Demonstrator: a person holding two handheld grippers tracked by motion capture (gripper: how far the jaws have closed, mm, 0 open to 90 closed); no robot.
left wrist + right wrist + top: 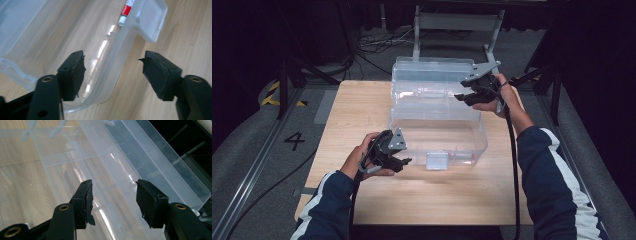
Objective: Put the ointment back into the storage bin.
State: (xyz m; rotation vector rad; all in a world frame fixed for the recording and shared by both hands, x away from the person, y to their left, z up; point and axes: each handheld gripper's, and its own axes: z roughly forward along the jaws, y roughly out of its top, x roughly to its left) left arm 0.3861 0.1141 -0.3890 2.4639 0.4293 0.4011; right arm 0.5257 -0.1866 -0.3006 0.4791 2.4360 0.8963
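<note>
Clear plastic makes up the storage box [437,127] in the middle of the high view, standing open on a pale wooden table [362,107] with its lid [432,75] raised behind it toward the upper centre. A small latch [436,161] shows on the box's front wall, low in the frame.

The left gripper [406,161] sits at lower left of centre in the high view, held in the person's left hand [362,157], its tips just beside the box's front left corner. In the left gripper view its two black fingers [72,72] stand apart, with the rounded corner wall of the box running up between them; the left-hand pad lies over the inside of the box and the right-hand pad over bare table outside it. Neither pad can be seen pressing on the wall. A marker pen [125,12] with a red band lies inside the box at the top of that view, near the latch tab.

The right gripper [460,96] is at upper right of centre in the high view, in the right hand [497,97], beside the right end of the lid. In the right gripper view its fingers [83,200] are also apart, the lid's long clear edge passing between them without visible contact.
</note>
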